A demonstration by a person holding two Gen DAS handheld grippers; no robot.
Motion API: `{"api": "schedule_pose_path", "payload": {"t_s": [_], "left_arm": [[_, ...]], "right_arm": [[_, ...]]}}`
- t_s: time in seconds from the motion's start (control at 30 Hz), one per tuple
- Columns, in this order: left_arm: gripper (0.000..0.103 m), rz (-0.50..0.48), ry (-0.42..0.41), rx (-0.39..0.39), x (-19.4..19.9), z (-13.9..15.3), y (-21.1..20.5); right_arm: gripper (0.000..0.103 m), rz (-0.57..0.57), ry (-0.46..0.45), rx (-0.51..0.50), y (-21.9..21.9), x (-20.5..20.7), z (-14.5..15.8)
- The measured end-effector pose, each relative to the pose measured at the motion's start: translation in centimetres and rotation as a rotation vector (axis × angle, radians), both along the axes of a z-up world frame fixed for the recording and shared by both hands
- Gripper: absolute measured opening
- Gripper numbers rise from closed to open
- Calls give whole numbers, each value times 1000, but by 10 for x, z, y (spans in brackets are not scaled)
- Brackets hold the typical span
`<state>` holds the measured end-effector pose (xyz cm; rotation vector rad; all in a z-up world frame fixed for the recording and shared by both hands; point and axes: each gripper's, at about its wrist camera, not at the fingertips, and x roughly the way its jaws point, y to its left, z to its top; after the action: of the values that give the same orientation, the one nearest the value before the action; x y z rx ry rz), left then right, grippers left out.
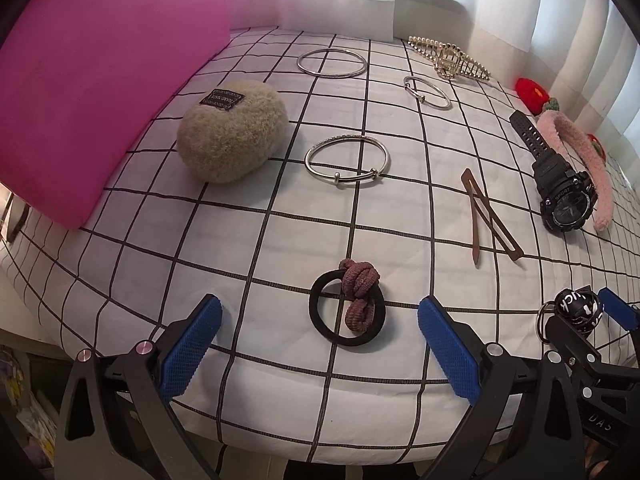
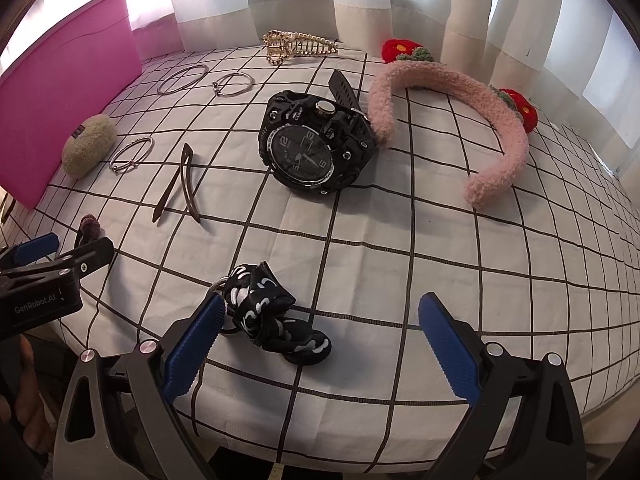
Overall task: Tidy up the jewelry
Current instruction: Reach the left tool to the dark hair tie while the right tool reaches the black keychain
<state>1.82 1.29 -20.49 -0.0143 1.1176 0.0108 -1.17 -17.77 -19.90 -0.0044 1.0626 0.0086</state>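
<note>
Both grippers are held wide open and empty. The left gripper (image 1: 320, 344) is set around the black hair tie (image 1: 346, 309) (knotted with mauve fabric), nearer than the black watch (image 2: 318, 142). The right gripper (image 2: 320, 340) brackets the black-and-white strap (image 2: 276, 316).

pink bin (image 1: 100, 80): top cut off by frame | label (image 1: 222, 100) on fuzzy pouch (image 1: 232, 132): text unreadable | red crochet piece (image 1: 530, 92) partly behind headband (image 1: 576, 148)
</note>
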Motion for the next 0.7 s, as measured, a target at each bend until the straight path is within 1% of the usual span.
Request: {"api": "schedule_pose_path", "payload": {"t_s": [0.2, 0.27, 0.3, 0.33, 0.37, 0.4, 0.43, 0.47, 0.5, 0.53, 0.57, 0.6, 0.63, 0.7], "left_arm": [[97, 4, -33, 10, -2, -1, -1], [96, 5, -34, 5, -4, -1, -1], [95, 4, -37, 4, -4, -1, -2], [91, -1, -45, 3, -7, 0, -2], [87, -7, -51, 4, -8, 1, -3], [85, -12, -58, 2, -11, 2, -4], [78, -16, -63, 2, -12, 3, -5], [69, -17, -70, 1, -13, 5, -6], [63, -17, -76, 2, -14, 7, -7], [50, -19, -81, 0, -15, 8, -7], [31, -22, -87, 0, -16, 10, -8], [21, -27, -89, -2, -16, 11, -9], [14, -30, -88, 0, -16, 11, -10], [13, -30, -88, -1, -16, 12, -10]], "right_arm": [[93, -2, -7, 6, 0, -1, -2], [93, -2, -10, 12, -1, -2, -2], [90, 1, -13, 12, -1, -3, -1], [83, 6, -19, 11, -1, -3, 0], [80, 11, -25, 10, 0, -4, 1], [73, 16, -30, 8, 1, -5, 2], [65, 22, -35, 7, 2, -5, 3], [62, 25, -39, 5, 2, -5, 4], [53, 27, -44, 2, 2, -6, 5], [40, 29, -49, -1, 3, -5, 6], [36, 28, -52, -9, 4, -5, 7], [34, 27, -53, -10, 3, -5, 7], [32, 28, -53, -5, 3, -6, 7], [27, 35, -52, 0, 1, -5, 8]]}}
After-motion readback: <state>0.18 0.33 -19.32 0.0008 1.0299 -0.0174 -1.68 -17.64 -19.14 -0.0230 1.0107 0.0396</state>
